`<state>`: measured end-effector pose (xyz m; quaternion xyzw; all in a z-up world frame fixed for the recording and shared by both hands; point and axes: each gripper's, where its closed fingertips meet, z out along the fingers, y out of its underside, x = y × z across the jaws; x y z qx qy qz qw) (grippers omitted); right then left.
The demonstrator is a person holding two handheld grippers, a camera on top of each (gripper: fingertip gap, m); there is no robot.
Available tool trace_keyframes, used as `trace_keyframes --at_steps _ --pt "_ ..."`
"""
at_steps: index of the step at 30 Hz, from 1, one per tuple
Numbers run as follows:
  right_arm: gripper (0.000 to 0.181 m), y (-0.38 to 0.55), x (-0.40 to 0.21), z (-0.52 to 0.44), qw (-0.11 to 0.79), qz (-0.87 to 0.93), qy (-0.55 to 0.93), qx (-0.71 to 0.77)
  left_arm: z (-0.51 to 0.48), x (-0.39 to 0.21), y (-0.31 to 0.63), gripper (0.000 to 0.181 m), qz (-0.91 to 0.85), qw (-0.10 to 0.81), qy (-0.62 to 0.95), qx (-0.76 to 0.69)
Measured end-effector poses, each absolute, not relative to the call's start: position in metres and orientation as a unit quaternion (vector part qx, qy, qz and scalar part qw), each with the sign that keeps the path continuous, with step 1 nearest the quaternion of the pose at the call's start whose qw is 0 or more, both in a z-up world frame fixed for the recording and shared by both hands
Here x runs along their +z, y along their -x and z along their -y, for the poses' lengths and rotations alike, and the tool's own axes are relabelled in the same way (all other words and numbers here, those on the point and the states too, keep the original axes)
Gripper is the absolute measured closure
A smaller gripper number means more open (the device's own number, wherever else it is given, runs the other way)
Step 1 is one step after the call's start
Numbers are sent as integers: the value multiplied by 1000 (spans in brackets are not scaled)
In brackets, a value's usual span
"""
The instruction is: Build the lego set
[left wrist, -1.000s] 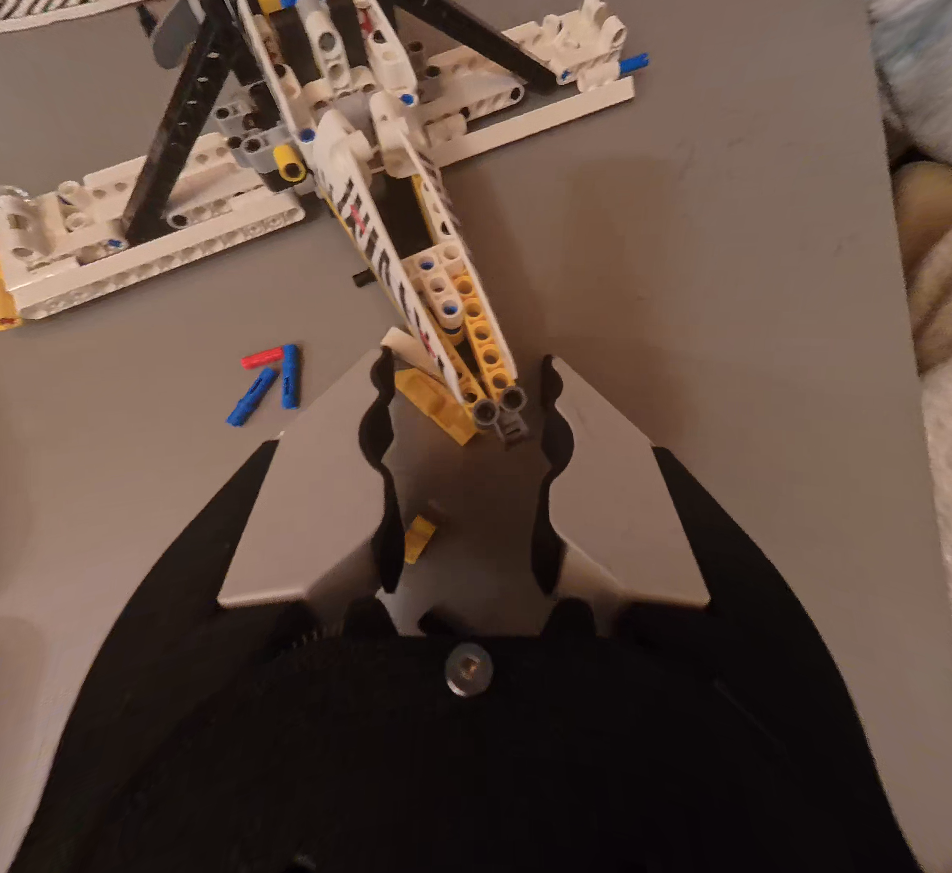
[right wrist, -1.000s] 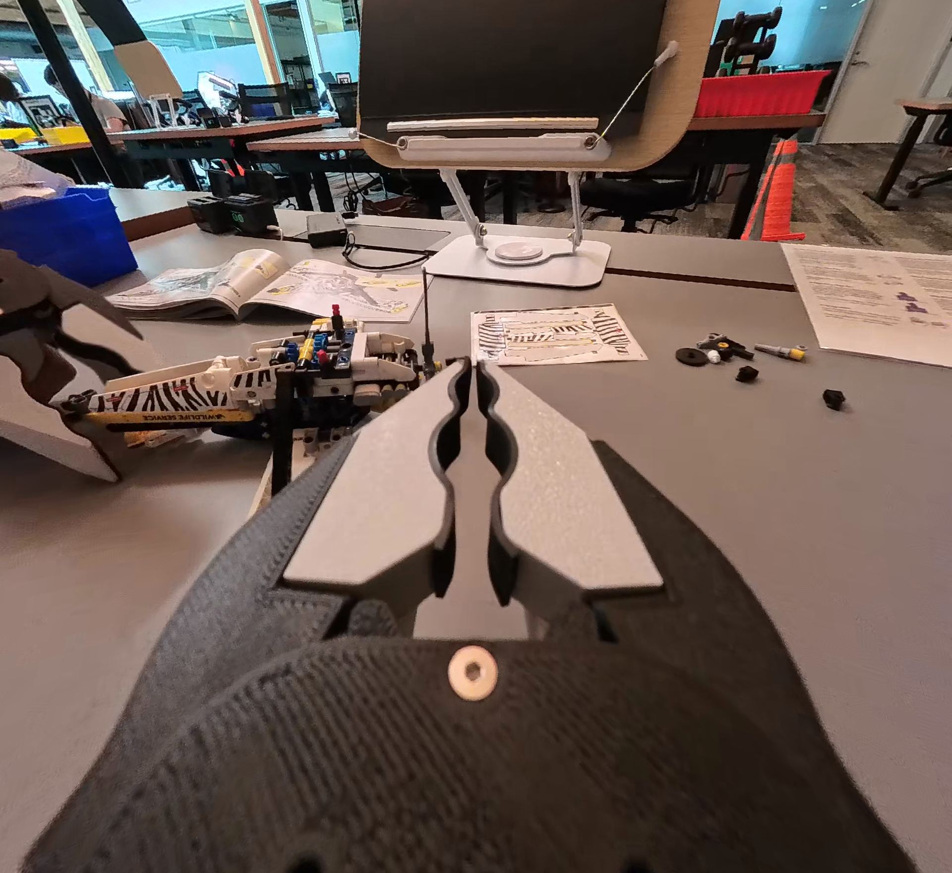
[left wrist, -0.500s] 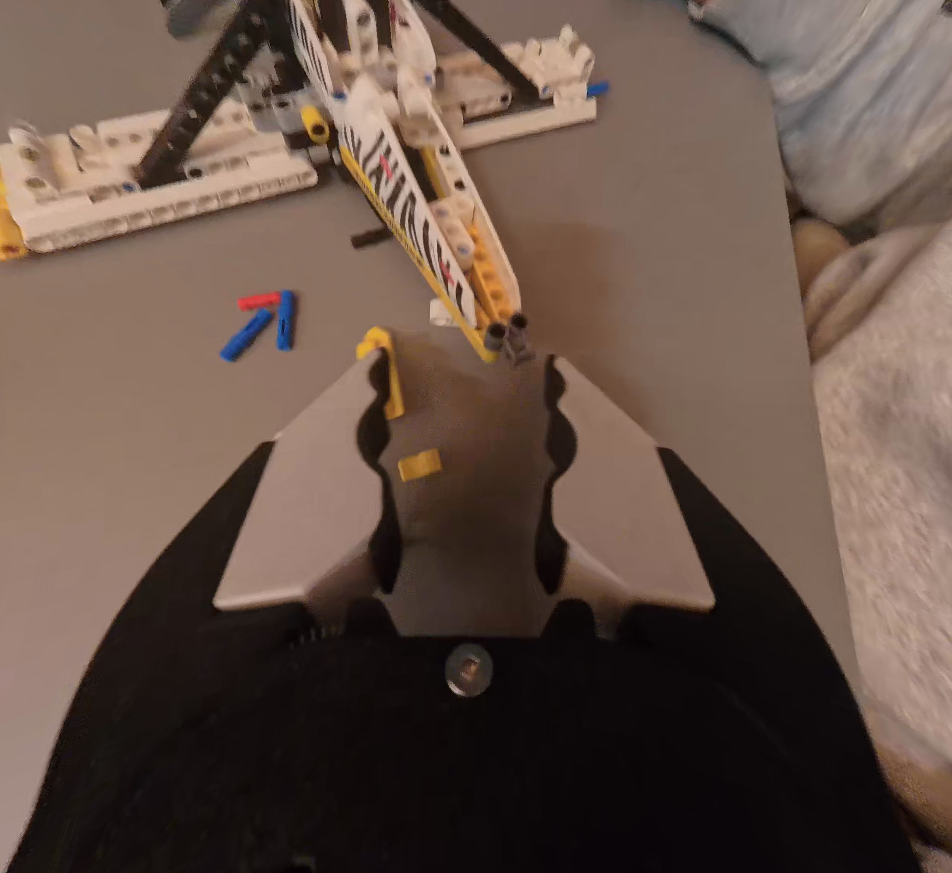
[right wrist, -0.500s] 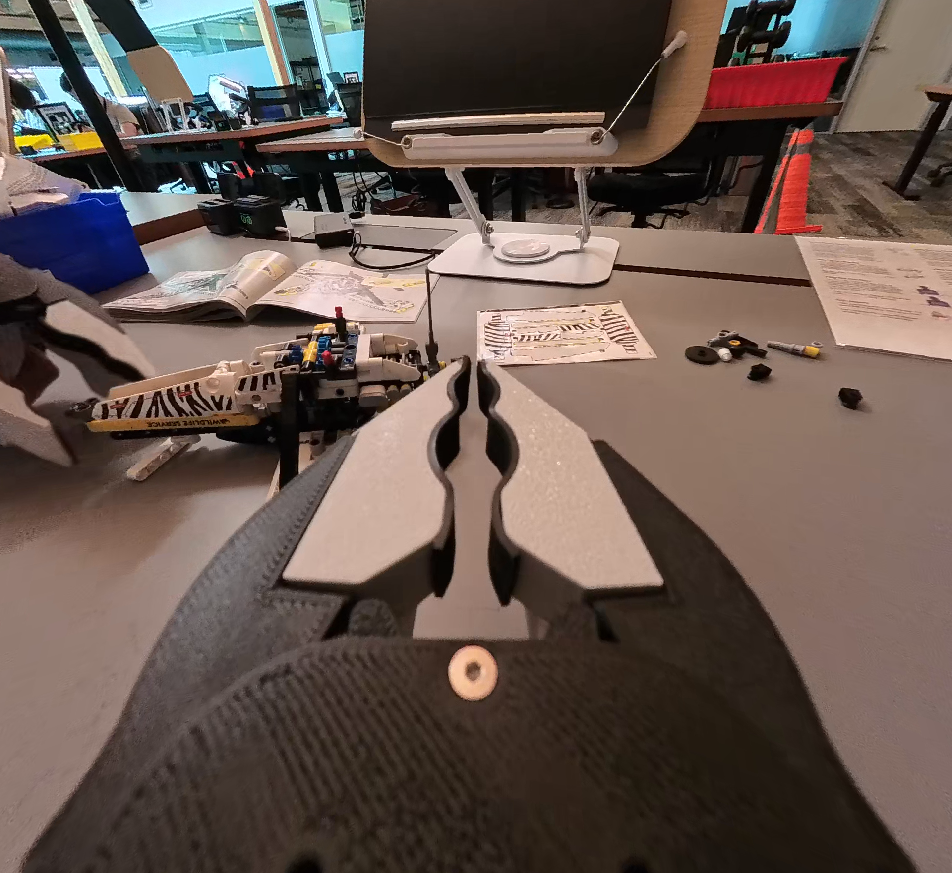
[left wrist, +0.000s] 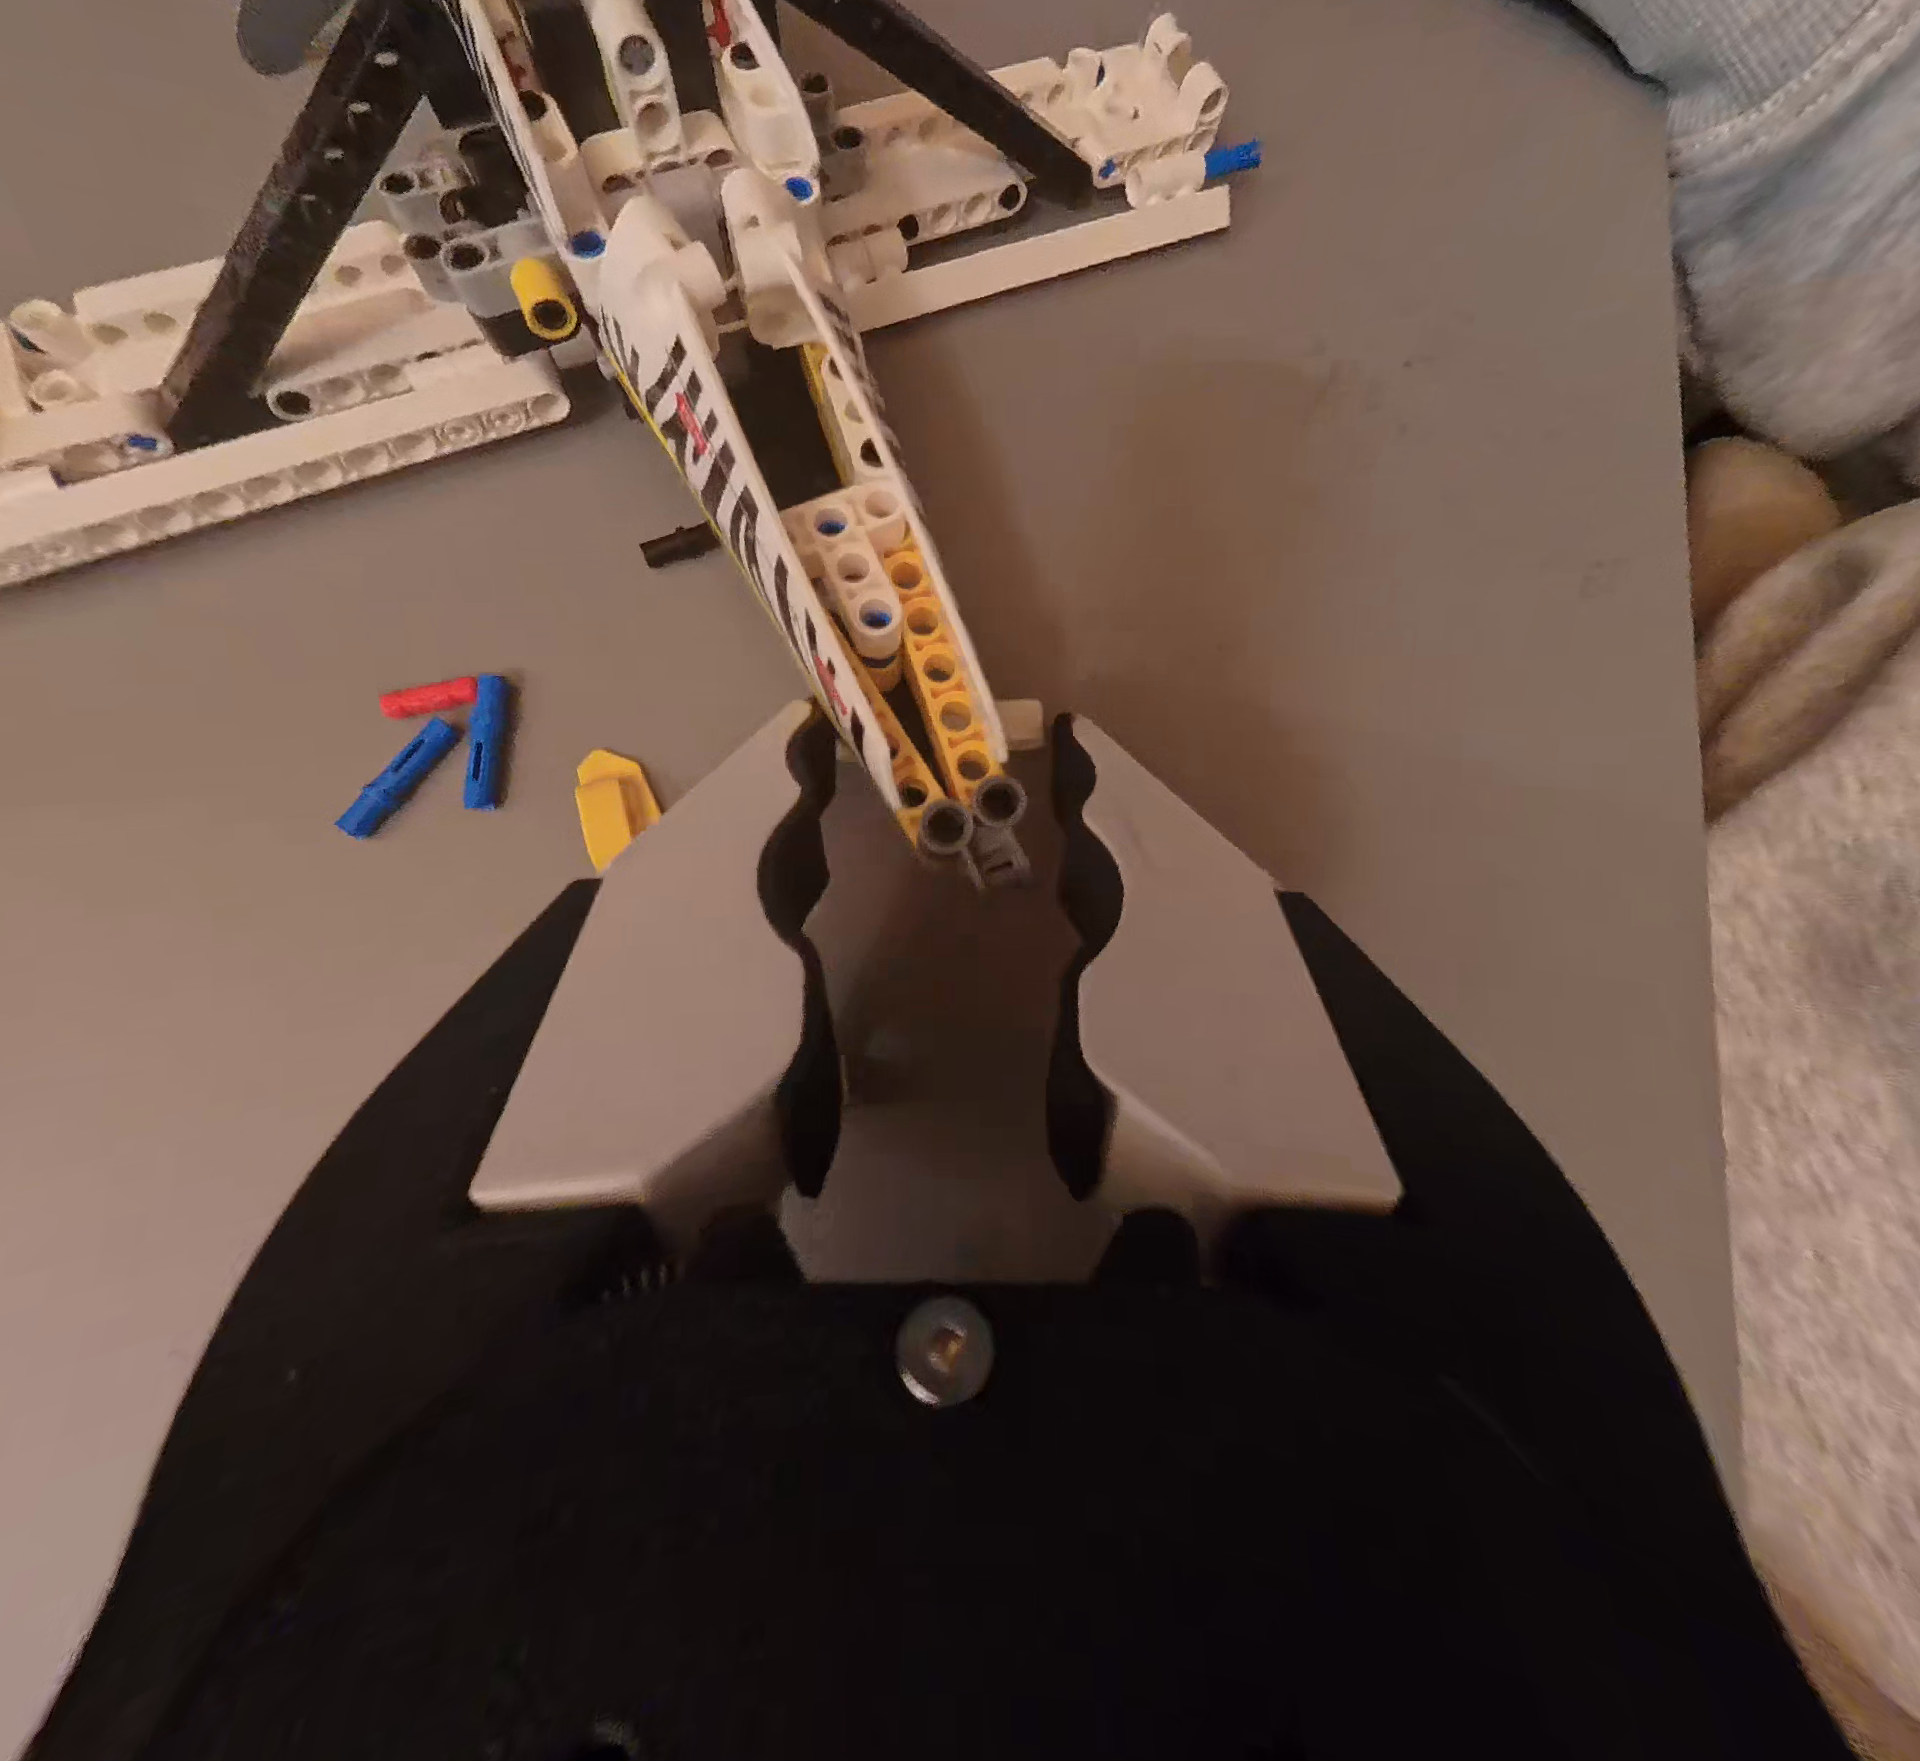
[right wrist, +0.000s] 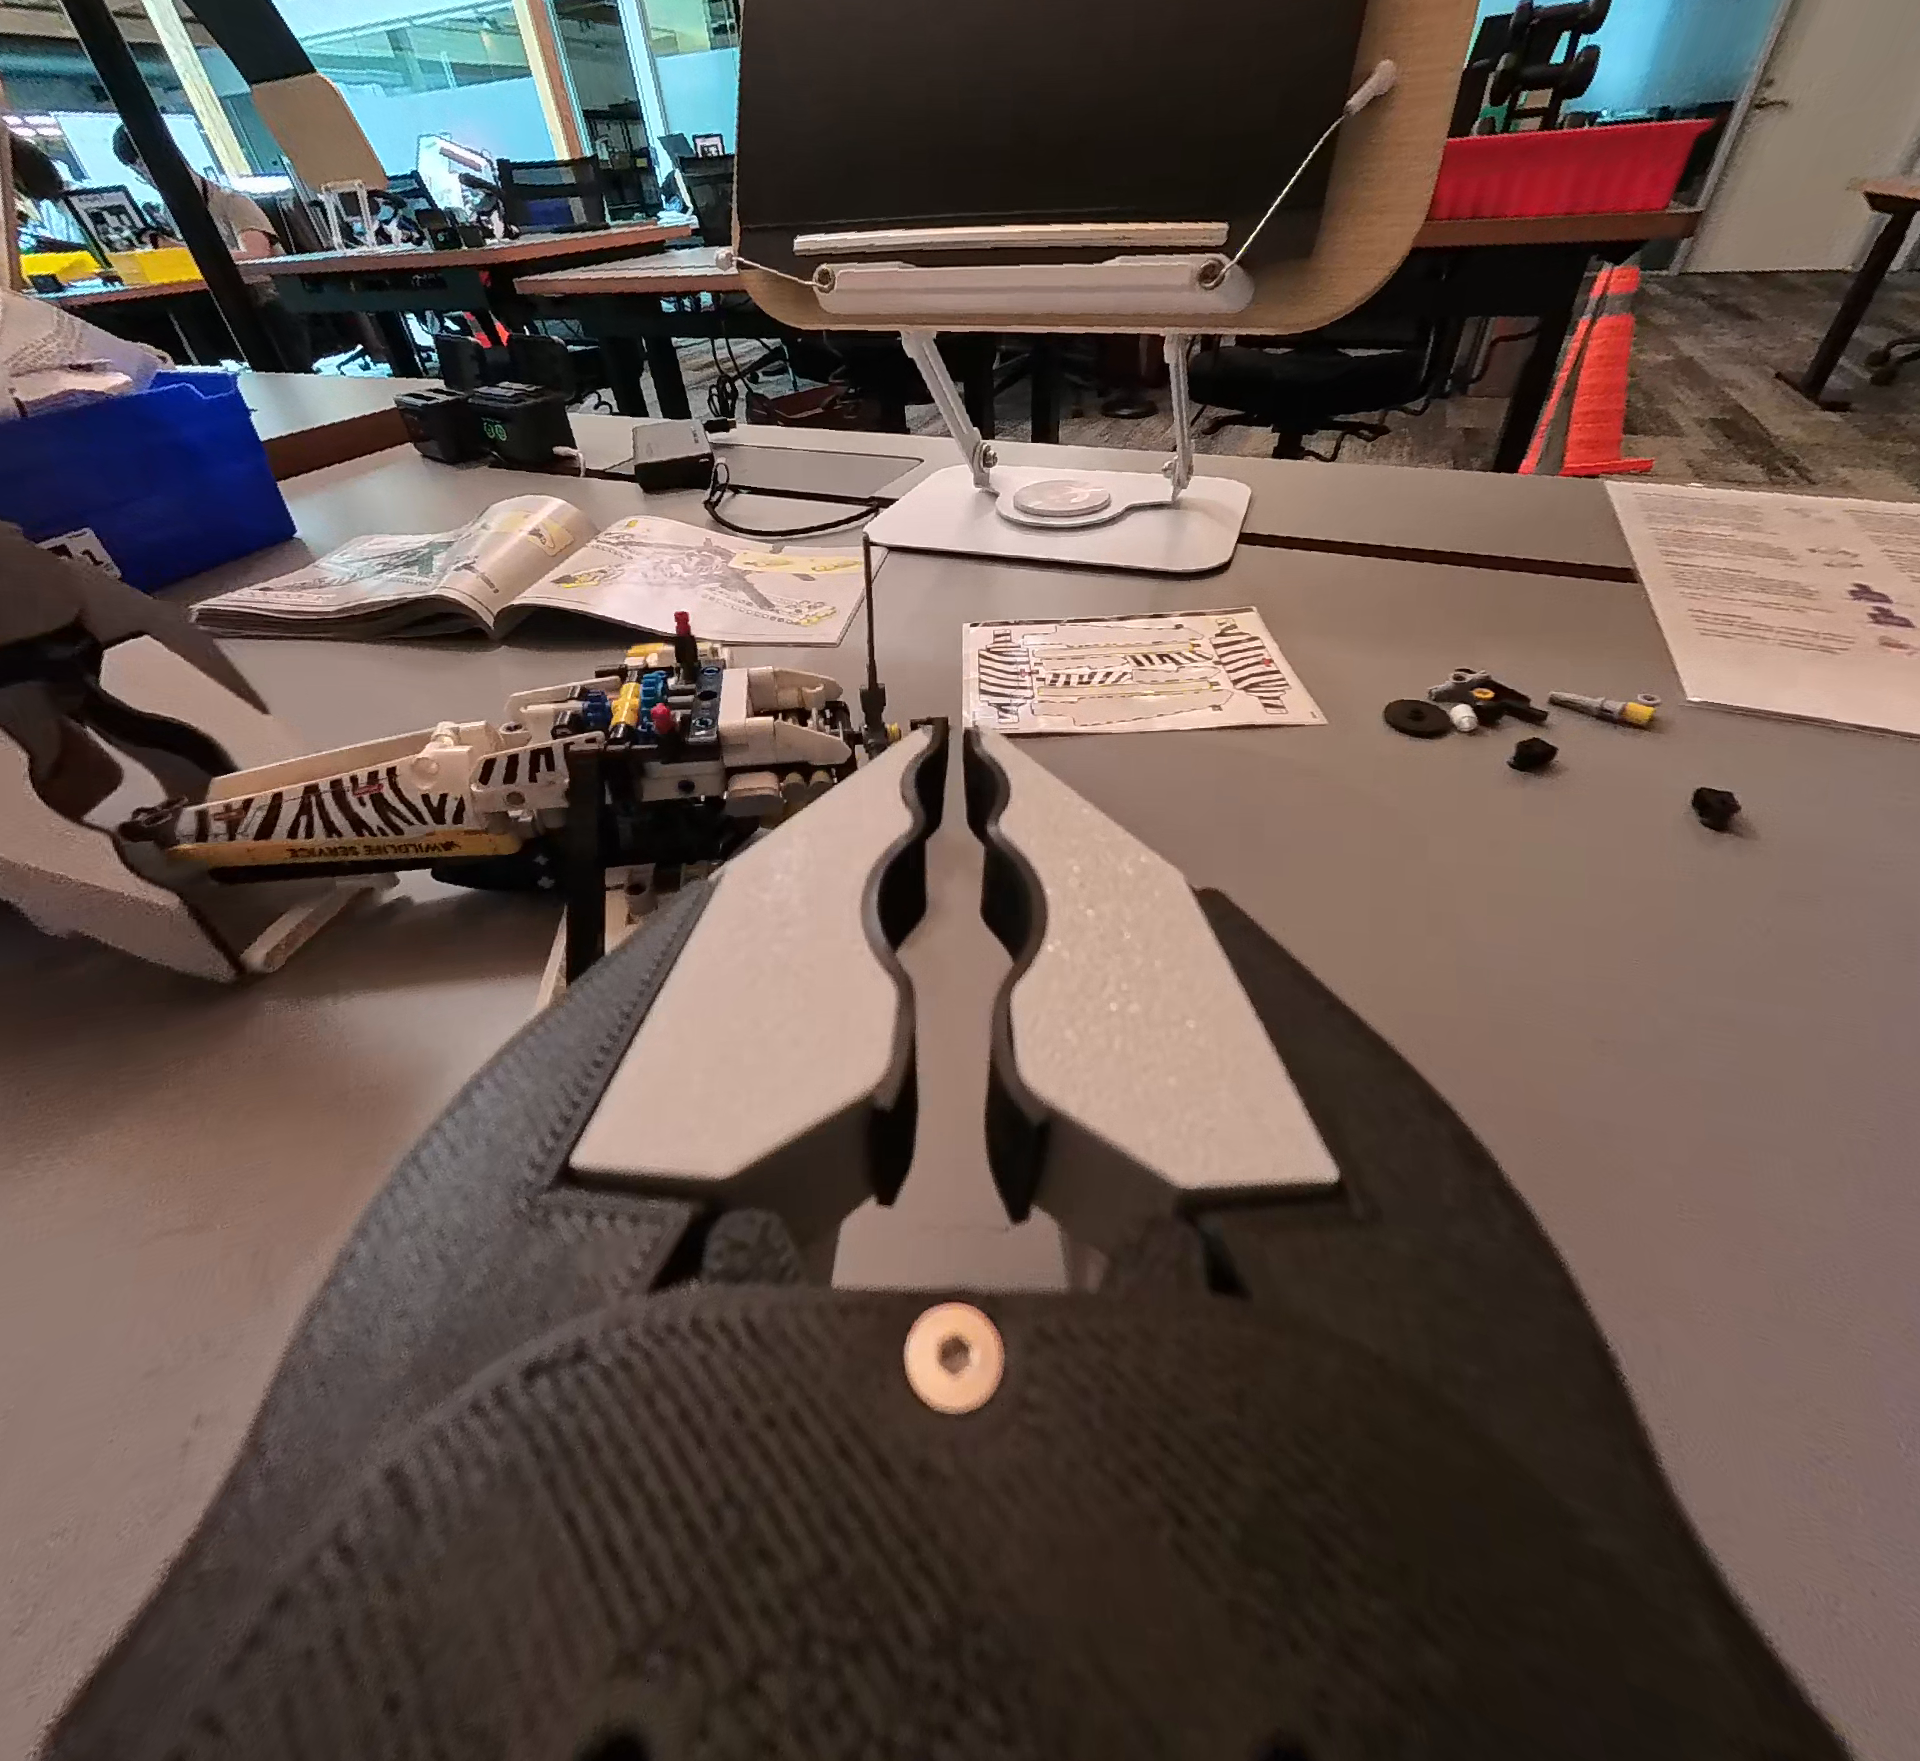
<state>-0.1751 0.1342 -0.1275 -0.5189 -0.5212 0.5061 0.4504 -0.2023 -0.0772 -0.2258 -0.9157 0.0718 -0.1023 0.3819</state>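
Grey table spreads under both grippers. Seen from the left wrist, the left gripper has its jaws spread wide, and the tail end of the lego model reaches in between the fingertips without clearly touching either; whether it grazes the left finger cannot be told. That tail is a zebra-striped panel over yellow beams ending in two grey connectors. This view alone shows loose parts to the left of the fingers: a red pin, two blue pins and a yellow piece just beside the left finger. A pale sleeve sits far right.

From the right wrist, the right gripper has its jaws nearly together with only a thin slit between them, holding nothing, its tips just beside the model's front end. Only here do an open instruction booklet, a sticker sheet, small black and grey parts, a blue bin and a stand holding a dark panel appear beyond the tips. The left gripper shows at far left around the model's tail.
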Motion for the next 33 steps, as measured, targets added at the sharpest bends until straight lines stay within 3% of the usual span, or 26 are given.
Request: trace_keyframes --at_steps 23,33 --pt "180 179 -132 -134 454 531 525 485 130 -223 186 142 -77 392 912 -94" --pt "180 180 -134 -134 458 537 524 477 130 -168 199 143 -20 540 821 -186"
